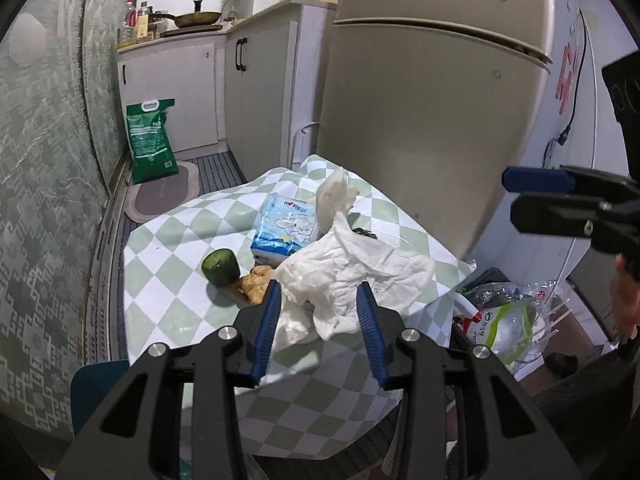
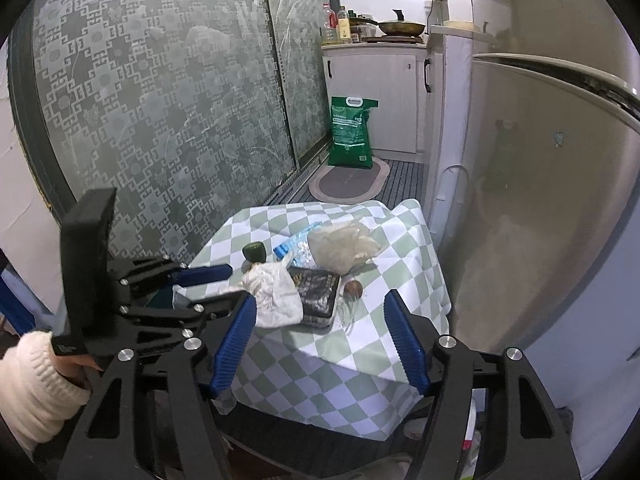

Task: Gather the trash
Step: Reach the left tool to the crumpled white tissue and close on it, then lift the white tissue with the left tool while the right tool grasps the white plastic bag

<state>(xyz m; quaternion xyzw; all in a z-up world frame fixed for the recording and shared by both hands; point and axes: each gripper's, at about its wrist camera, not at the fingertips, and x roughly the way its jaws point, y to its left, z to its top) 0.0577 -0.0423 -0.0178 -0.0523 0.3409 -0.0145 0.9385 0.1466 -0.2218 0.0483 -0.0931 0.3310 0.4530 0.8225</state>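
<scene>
Only right wrist shows black tray [image 2: 318, 290]; left tongs [image 1: 318, 292], right tongs [image 2: 320, 314] released.

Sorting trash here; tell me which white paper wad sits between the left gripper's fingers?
The large crumpled tissue beside the ginger, not the upright wad behind the tissue pack.

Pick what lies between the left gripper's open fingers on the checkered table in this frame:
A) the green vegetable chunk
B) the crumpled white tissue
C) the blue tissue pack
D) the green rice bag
B: in the left wrist view the left gripper is open with the crumpled white tissue bunched between its blue fingers, while the green vegetable chunk sits off to the left and the blue tissue pack lies farther back.
</scene>
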